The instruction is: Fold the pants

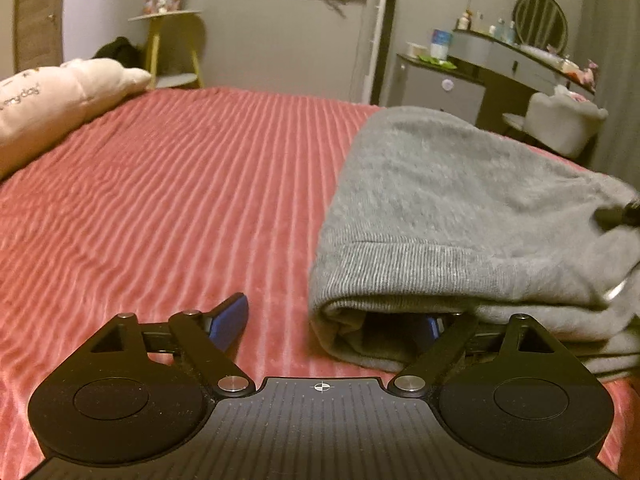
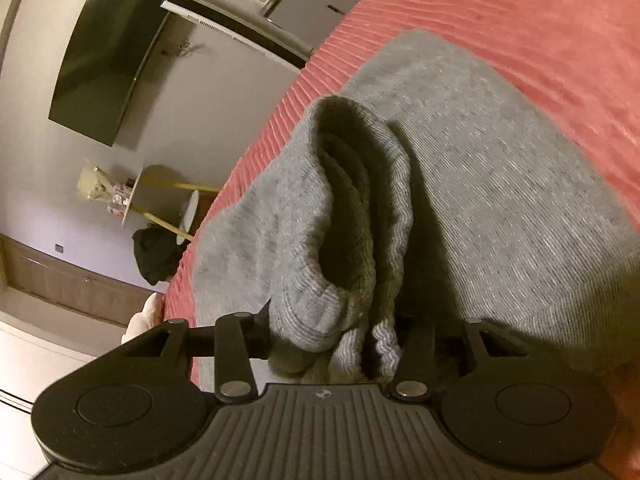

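Left gripper (image 1: 336, 320) gapes wide beside gray pants (image 1: 460, 200); right gripper (image 2: 340, 340) clamps their cuff.

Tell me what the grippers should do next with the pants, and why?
Probably close the left gripper on the pants. Its jaws stand wide open, one finger tucked under the ribbed cuff, so nothing is pinched there yet, while the right gripper has fabric bunched between its fingers.
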Demonstrator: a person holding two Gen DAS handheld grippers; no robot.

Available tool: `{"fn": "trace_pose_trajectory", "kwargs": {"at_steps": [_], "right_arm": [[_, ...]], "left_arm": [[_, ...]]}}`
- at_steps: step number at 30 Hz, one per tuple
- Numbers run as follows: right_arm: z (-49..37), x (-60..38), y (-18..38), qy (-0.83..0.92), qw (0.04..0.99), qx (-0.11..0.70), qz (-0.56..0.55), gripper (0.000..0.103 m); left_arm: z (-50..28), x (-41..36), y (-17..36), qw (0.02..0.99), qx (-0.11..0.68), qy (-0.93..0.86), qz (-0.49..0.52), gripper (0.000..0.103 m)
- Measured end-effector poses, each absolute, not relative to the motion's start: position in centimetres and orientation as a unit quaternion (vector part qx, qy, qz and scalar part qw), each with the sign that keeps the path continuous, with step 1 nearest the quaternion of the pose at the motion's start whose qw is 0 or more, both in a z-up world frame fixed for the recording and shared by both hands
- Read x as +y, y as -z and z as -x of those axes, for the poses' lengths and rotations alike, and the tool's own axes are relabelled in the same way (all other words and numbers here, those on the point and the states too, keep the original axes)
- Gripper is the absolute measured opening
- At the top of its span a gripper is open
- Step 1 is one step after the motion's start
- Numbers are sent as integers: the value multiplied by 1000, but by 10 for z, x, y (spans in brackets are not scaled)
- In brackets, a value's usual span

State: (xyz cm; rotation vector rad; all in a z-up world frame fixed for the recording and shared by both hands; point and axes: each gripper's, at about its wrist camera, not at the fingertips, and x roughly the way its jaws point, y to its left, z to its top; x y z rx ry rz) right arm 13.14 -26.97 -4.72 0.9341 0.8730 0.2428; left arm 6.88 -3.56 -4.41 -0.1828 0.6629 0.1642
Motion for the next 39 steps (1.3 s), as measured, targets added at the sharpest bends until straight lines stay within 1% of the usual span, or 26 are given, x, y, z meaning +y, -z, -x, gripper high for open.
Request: {"fn": "trace_pose_trajectory", "kwargs": {"at_steps": [1,3,5,7,8,10,16,20,21,24,26,27,28,29,30,31,32,33,35,36,37,38,39], "right_arm": [[-127,-271,40,-121,799,394,-437,43],[-119,-268,20,-142,811,360,-439,43],[-112,-265,-4,-165,825,328,-430,43],[-107,-263,-24,-186,830,301,-431,43],[-108,-262,-31,-190,829,295,-436,43],[-106,-266,-40,-193,828,287,-442,43],[-102,-278,-42,-171,824,290,-456,43],[-102,-277,-42,-188,818,290,-460,43],[-102,-278,-42,-193,816,290,-462,43],[-102,-279,-42,-187,819,287,-459,43],[-103,-282,-41,-180,819,287,-462,43],[-104,-284,-40,-177,820,286,-463,43],[-104,-286,-41,-174,821,286,-463,43],[-104,-287,-40,-172,821,286,-462,43],[-102,-289,-40,-170,822,285,-463,43],[-101,-292,-41,-167,822,282,-465,43],[-100,-294,-41,-166,823,280,-466,43],[-100,-297,-41,-163,823,277,-467,43],[-100,-303,-40,-158,822,274,-473,43],[-99,-306,-40,-155,822,272,-475,43],[-99,-308,-39,-153,822,271,-477,43],[-99,-310,-38,-152,821,271,-478,43],[-98,-311,-37,-152,821,270,-480,43]], "left_arm": [[-68,-34,44,938,322,-85,94,82],[-67,-29,43,937,319,-94,109,80],[-66,-23,43,932,322,-95,134,81],[-64,-20,41,930,322,-84,155,88],[-62,-19,40,930,320,-74,163,88],[-59,-22,38,934,314,-60,162,89],[-57,-43,37,945,309,-28,100,89],[-62,-40,41,941,320,-37,106,89],[-62,-38,42,941,319,-40,107,85],[-63,-39,43,942,321,-52,84,63],[-62,-41,42,944,318,-43,81,56],[-61,-44,40,946,313,-38,72,51],[-58,-47,38,949,308,-33,65,51],[-57,-48,37,950,305,-28,64,52],[-55,-48,36,950,302,-23,71,56],[-54,-47,36,951,300,-24,74,64],[-54,-48,36,951,299,-26,73,67],[-54,-49,36,951,300,-25,71,69],[-52,-52,34,952,296,-16,70,69],[-50,-53,32,954,291,-13,68,71],[-49,-55,30,957,284,-9,65,77],[-48,-58,29,959,278,-6,60,80],[-47,-59,30,960,274,-4,54,80]]}}
